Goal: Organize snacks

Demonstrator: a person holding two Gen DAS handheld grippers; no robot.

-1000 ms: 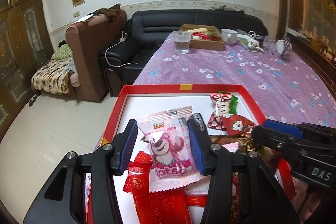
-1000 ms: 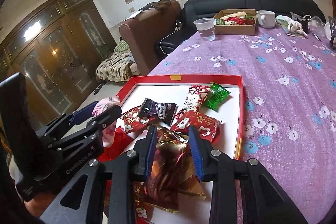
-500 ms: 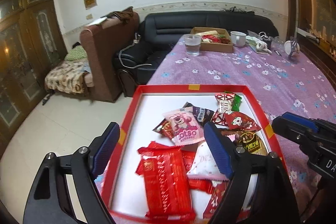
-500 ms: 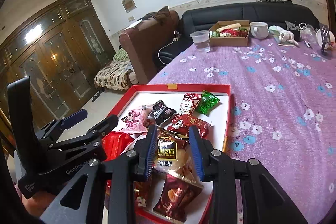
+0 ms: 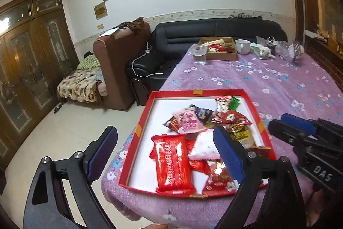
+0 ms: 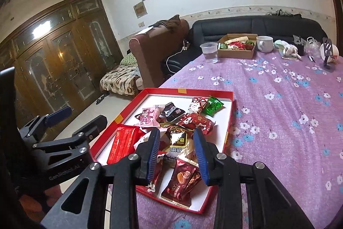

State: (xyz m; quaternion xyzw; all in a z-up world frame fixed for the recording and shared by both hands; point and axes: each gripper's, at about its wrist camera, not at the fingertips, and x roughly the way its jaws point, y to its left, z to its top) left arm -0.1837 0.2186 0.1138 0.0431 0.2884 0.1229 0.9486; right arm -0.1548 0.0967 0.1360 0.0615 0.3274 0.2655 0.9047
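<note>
In the red tray [image 5: 250,101], the red wafer pack [image 5: 171,164] lies lengthwise.

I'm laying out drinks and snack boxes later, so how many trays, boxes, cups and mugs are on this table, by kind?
Red tray: 1
Cardboard box: 1
Clear plastic cup: 1
White mug: 1
Total: 4
The white round thing at the table's far right end is too unclear to class, so it is not counted.

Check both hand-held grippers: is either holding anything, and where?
Nothing is held. The left hand-held gripper is opening, empty; the right hand-held gripper hangs empty above the tray.
</note>
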